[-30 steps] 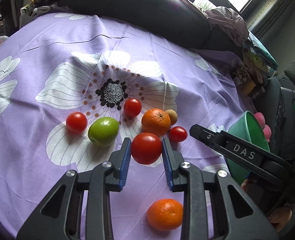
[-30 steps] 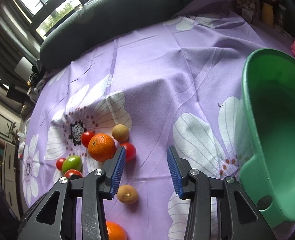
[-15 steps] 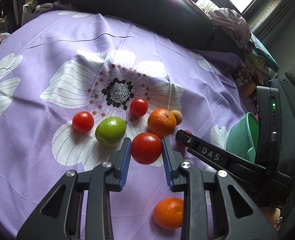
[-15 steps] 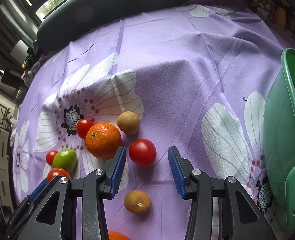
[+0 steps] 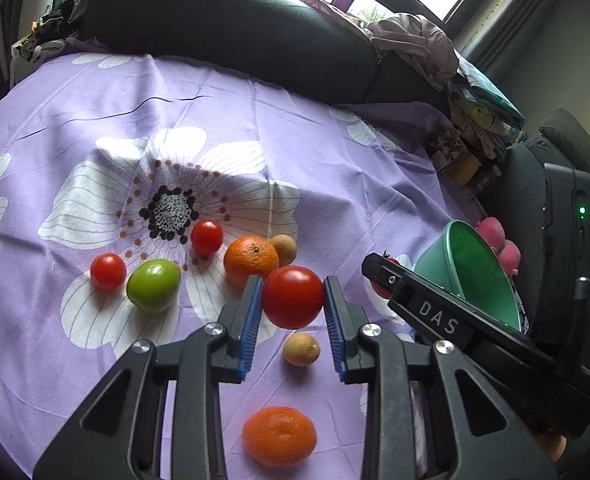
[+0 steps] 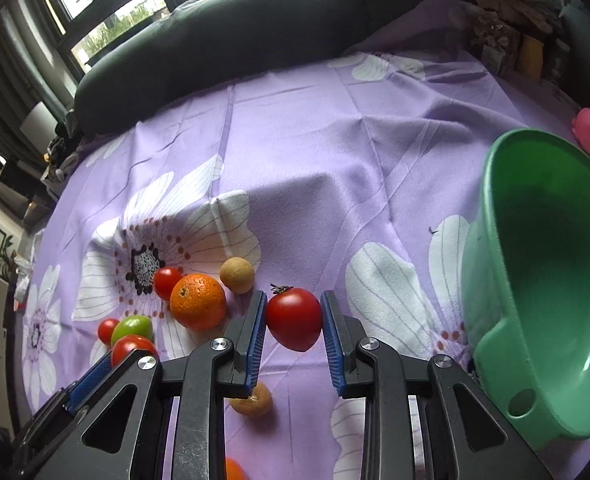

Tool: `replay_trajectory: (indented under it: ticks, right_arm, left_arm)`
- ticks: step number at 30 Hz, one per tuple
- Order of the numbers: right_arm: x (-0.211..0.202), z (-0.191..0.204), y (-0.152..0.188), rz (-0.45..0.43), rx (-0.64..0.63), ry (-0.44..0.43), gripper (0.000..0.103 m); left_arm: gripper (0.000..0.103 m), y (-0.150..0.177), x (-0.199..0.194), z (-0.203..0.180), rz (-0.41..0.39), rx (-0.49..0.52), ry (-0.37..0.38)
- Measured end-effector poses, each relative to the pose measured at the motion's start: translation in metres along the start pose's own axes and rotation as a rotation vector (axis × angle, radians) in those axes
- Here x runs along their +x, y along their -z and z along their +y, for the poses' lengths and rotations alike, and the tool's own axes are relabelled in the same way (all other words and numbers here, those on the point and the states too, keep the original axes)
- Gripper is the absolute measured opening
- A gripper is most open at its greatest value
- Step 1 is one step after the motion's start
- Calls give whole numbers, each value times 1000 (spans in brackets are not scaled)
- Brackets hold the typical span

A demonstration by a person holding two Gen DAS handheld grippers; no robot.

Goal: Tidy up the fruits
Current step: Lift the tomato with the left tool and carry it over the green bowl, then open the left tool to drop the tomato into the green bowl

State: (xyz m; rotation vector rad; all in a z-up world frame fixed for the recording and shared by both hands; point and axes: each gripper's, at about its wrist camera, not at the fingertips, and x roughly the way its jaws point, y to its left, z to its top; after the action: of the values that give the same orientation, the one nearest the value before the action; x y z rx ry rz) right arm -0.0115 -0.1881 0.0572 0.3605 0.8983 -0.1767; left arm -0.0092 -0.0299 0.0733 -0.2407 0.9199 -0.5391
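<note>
Two tomatoes gripped, bowl interior right-view only

Left tongs are clamped on a red tomato, angled down. Right tongs just finished closing and now pinch another tomato between the blue pads, also tilted downward.

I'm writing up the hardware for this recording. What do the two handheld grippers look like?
Both the left gripper and the right gripper are matte black plastic with triangular cut-outs, silver round pivot bolts and ribbed blue pads inside the fingers. Seen from the left camera, the right one bears white "DAS" lettering; a green indicator light glows on its black housing.
</note>
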Motion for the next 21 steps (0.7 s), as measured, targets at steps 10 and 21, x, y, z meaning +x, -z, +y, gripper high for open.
replay_trajectory:
  ticks: [10,21]
  right_arm:
    - [-69,-82,-7,-258,251,151,29]
    - [-78,-157,7,-274,448,202,30]
  left_arm:
    - [30,-22,11,-90,-20,182,172]
    - [29,3,68,-162,126,324,294]
